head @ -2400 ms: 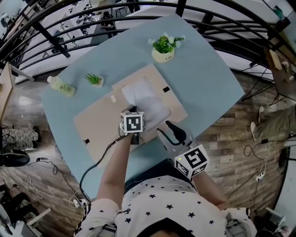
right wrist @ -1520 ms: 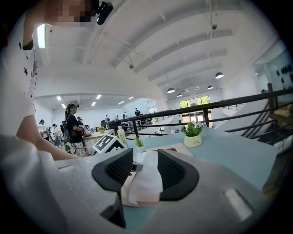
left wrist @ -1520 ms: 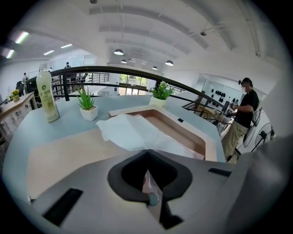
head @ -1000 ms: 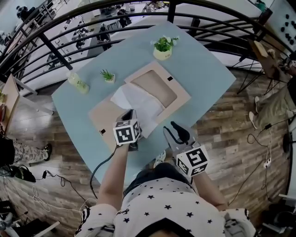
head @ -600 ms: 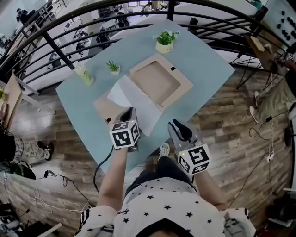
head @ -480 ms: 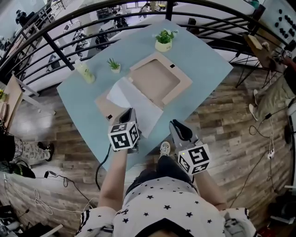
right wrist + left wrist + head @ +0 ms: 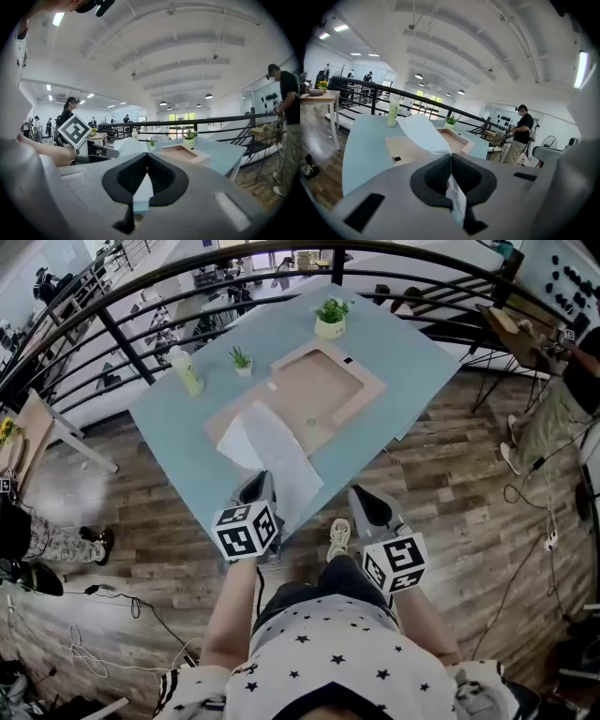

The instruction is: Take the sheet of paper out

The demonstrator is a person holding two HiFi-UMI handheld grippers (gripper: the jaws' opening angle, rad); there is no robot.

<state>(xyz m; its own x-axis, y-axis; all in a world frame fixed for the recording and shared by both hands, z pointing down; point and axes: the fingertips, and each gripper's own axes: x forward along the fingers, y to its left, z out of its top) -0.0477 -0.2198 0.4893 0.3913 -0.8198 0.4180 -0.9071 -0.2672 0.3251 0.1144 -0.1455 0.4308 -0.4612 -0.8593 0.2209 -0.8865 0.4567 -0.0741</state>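
The left gripper [image 7: 257, 487] was clenched on the near end of the sheet of paper [image 7: 272, 448]; in the left gripper view the white sheet ran straight out from between the closed jaws. From there the sheet stretched away over the near edge of the blue table [image 7: 417, 351], with its far end draped on the left part of the tan cardboard holder [image 7: 367, 392]. Whether that end was tucked under anything could not be made out from above. The holder's shallow recess (on its right half) lay bare.

The right gripper [image 7: 367, 503] hung off the table's near edge, to the right of the left one. Its jaws had just been closing and met with nothing between them.

Along the far side of the table stood a potted plant [image 7: 329, 319], a smaller plant [image 7: 242, 359] and a pale bottle [image 7: 187, 372], all well apart from the sheet.
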